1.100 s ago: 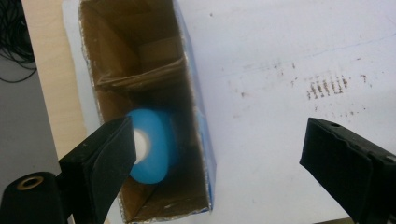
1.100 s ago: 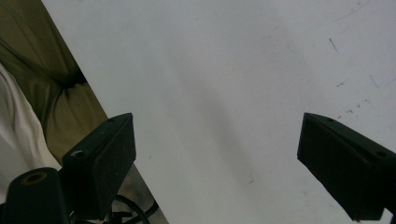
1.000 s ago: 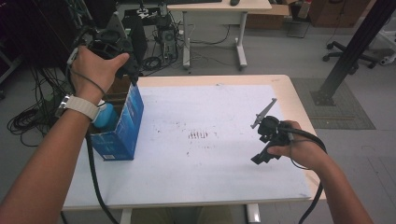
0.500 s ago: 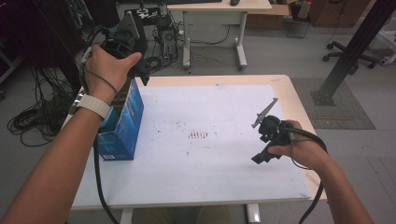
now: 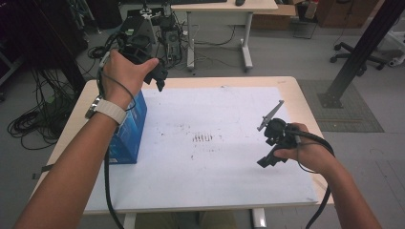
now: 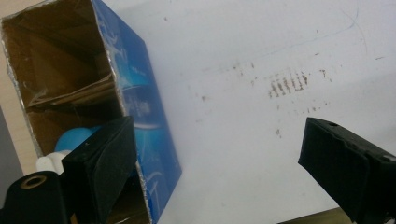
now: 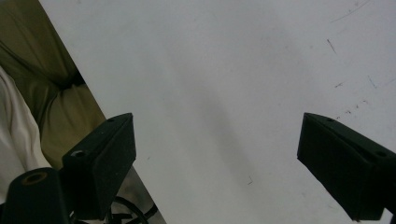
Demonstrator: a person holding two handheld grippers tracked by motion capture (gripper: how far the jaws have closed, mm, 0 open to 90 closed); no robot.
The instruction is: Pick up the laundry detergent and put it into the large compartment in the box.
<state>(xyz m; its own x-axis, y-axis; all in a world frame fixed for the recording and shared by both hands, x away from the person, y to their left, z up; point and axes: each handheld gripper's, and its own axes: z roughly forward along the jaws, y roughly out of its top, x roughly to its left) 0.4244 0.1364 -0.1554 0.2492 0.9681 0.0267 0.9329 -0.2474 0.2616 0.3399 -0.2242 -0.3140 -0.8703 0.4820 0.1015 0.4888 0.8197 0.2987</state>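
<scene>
A blue carton [image 5: 128,136] stands on the left of the white tabletop [image 5: 215,176], partly behind the person's left forearm. My left gripper [image 5: 160,81] hovers above its far end. In the left gripper view the carton [image 6: 149,116] is open-topped, with a blue rounded object [image 6: 74,137] and a white piece [image 6: 49,163] inside. The left gripper [image 6: 217,126] is open; its jaws have just been closing a little with nothing between them. My right gripper [image 5: 266,161] rests low at the table's right, pointing toward the near edge. It [image 7: 217,121] is open over bare table.
Stain marks [image 5: 204,138] sit mid-table. Cables trail from both grippers. Behind the table stand a desk [image 5: 219,9], electronics and cables on the floor, and a black post [image 5: 363,47] at the right. The person's trousers [image 7: 51,93] show past the near edge.
The left hand has carried its gripper to the right, from over the carton's left side to beyond its far right corner. The right hand has stayed put.
</scene>
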